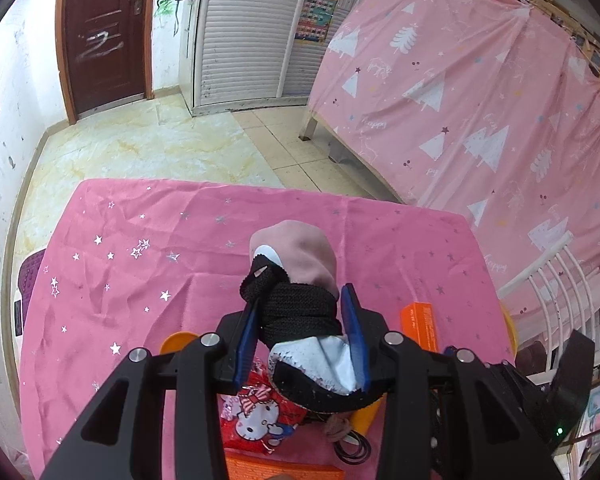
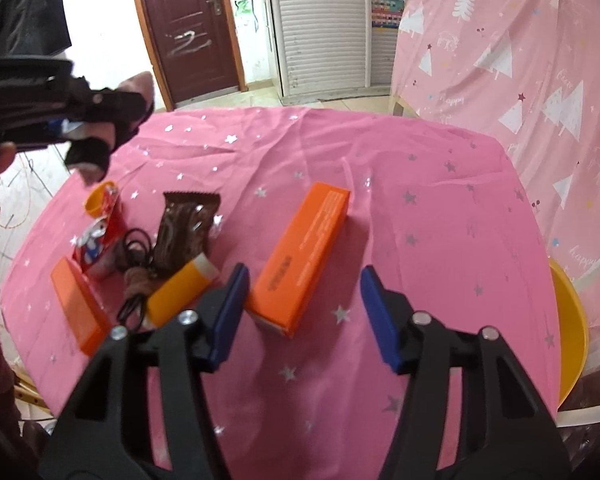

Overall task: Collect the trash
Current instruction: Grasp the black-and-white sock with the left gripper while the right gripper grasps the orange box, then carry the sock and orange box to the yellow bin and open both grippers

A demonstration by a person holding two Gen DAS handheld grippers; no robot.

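Socks, a rolled black and pink bundle [image 1: 296, 280], sit clenched in my left claw [image 1: 302, 312] above the pink desk [image 1: 140, 280]. My right claw [image 2: 304, 312] hangs released just short of the long orange box [image 2: 300, 256]. Beside that box lie a yellow tube [image 2: 180, 292] and brown wrapper [image 2: 186, 224]. Risk, I judge: the loose bundle slipping free.

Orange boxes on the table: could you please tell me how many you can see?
2: the large orange box ahead of the right gripper, and a smaller orange box at the table's near-left edge. Others may be hidden.
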